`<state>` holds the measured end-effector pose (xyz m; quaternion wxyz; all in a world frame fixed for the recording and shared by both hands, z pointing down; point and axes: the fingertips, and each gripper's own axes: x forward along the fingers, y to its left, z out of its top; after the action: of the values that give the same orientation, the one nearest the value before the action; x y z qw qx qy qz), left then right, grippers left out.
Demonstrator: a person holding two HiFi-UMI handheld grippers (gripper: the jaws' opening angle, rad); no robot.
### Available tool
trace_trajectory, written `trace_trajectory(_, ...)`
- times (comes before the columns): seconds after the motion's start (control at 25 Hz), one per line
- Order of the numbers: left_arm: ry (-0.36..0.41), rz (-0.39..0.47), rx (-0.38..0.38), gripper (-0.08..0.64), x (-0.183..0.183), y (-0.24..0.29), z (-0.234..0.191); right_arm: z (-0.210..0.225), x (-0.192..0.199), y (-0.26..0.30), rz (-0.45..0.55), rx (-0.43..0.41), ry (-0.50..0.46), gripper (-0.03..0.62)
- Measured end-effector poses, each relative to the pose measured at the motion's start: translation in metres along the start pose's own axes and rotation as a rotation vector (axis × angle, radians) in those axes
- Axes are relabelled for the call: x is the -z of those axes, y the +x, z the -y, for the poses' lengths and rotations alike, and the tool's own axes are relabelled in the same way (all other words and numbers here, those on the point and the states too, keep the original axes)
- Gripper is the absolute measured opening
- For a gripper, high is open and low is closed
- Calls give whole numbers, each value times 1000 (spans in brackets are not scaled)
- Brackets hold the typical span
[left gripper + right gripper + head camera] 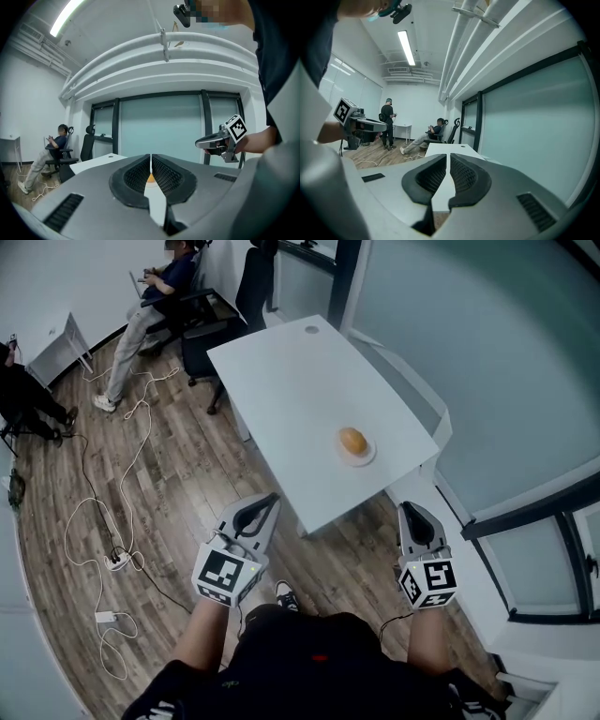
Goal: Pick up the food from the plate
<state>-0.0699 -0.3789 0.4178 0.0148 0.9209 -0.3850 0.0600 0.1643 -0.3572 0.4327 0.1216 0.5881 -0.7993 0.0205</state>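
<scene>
The left hand-held gripper [270,501] and the right hand-held gripper [411,510] are both clenched on nothing. They are well apart from the round food [352,440], which sits on its plate [367,458] near the edge of the surface [281,371]. If the jaws arrive closed, they may roll the food off or push the plate over the edge.

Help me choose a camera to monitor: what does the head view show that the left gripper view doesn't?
Only the head view: the marker cube on the left gripper and the power strip on the floor. Only the left gripper view: the ceiling light and pipes, and its own jaws shut together. Both: the white table, the orange food, the seated person, the right gripper.
</scene>
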Motion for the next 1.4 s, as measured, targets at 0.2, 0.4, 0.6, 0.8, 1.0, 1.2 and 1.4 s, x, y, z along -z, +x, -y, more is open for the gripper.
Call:
trace_trajectory(0.2, -35, -5, -7, 30, 8, 7, -32, -7, -6, 39, -23, -17, -24, 38)
trace_trajectory(0.4, -52, -15, -17, 29, 10, 12, -47, -7, -10, 77, -44, -66, -41, 40)
trace_trajectory(0.6, -61, -38, -79, 30, 12, 25, -55, 6, 9, 125, -104, -149, -60, 83)
trace_trajectory(0.8, -87, -69, -150, 31, 4, 61, -50, 40, 41, 179, -181, -243, -53, 224)
trace_trajectory(1.0, -119, -107, -221, 29, 13, 95, -41, 67, 97, 234, -273, -303, -103, 305)
trace_trajectory(1.2, -146, -172, -284, 30, 31, 121, -40, 84, 150, 291, -349, -348, -152, 351)
trace_trajectory(1.4, -190, -230, -353, 29, 50, 131, -41, 85, 198, 338, -415, -404, -175, 370)
